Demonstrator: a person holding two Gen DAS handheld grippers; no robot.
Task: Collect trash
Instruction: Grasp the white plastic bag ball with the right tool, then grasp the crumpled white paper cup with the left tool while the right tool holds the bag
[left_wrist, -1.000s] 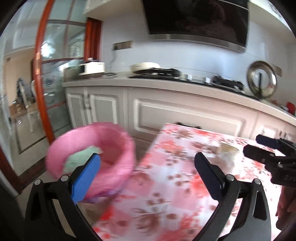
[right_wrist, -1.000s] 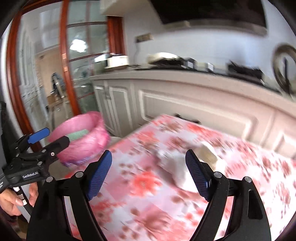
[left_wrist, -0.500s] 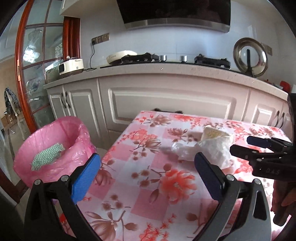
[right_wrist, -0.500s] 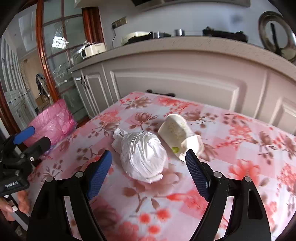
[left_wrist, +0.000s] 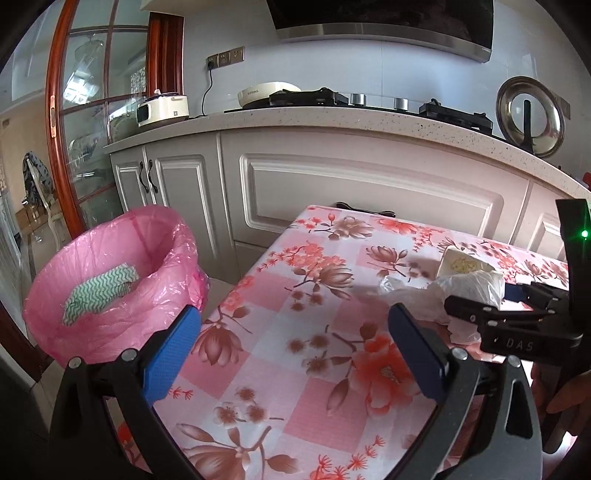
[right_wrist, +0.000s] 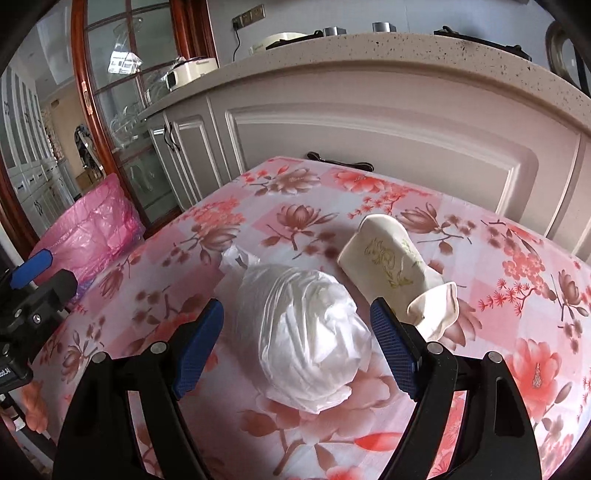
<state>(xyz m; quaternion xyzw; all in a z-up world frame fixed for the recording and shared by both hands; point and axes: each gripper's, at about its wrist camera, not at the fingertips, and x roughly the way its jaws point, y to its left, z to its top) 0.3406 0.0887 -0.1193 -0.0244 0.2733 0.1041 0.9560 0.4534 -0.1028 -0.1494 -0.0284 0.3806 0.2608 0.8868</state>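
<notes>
A crumpled white plastic bag (right_wrist: 301, 332) lies on the floral tablecloth (right_wrist: 517, 306). My right gripper (right_wrist: 297, 328) is open, its blue pads on either side of the bag, apart from it. A crushed cream paper cup (right_wrist: 391, 262) lies just behind the bag to the right. In the left wrist view the bag (left_wrist: 458, 291) and cup (left_wrist: 461, 264) show at the right, partly hidden by the right gripper (left_wrist: 513, 299). My left gripper (left_wrist: 291, 350) is open and empty over the table's left edge. A pink-lined bin (left_wrist: 107, 280) stands left of the table with a green-striped cloth (left_wrist: 99, 291) inside.
White kitchen cabinets (left_wrist: 369, 192) and a stone counter (left_wrist: 332, 118) with a stove run behind the table. A red-framed glass door (left_wrist: 74, 110) stands at the left. The bin also shows in the right wrist view (right_wrist: 92, 229), beyond the left gripper (right_wrist: 33, 277).
Both grippers have swung from the bin toward the table. The right gripper has come down close, so the white bag now lies between its open pads.
</notes>
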